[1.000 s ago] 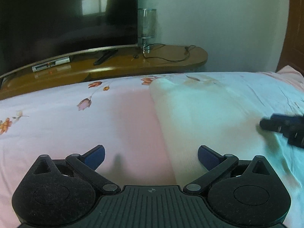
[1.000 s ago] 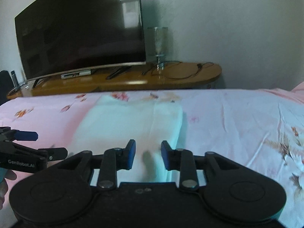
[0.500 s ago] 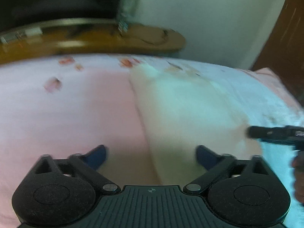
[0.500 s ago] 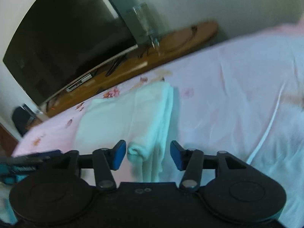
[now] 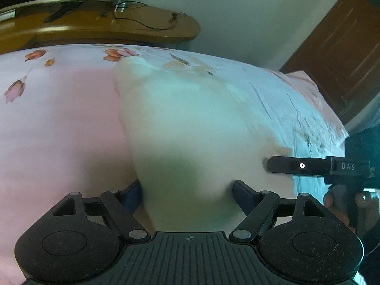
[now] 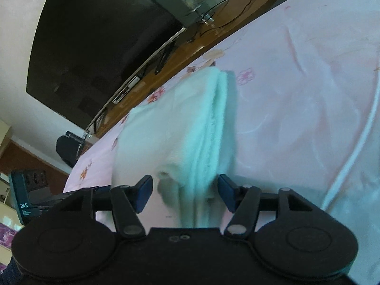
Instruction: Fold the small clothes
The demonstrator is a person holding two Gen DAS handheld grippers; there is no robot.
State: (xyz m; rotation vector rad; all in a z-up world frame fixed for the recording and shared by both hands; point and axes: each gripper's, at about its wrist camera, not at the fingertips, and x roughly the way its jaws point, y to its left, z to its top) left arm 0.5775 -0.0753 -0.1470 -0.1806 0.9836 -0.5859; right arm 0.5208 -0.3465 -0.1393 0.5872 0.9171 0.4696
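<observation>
One white folded garment (image 5: 190, 123) is lying mid-bed on the floral sheet (image 5: 59, 118), near the foot edge. Two hand-held grippers are straddling its near corners: left hand-held gripper (image 5: 187, 190) closing, right hand-held gripper (image 6: 184, 187) opening, neither pinching yet. Advice: be catching all layers squarely, lifting evenly.

Pale white garment (image 5: 190, 123), folded lengthwise in stacked layers, flat on pink floral bedsheet (image 5: 59, 118)

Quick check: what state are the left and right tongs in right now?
Left tongs: open, just been closing, astride the near end of the white garment.
Right tongs: open, just been opening, astride the garment's folded edge, pads clear.
</observation>
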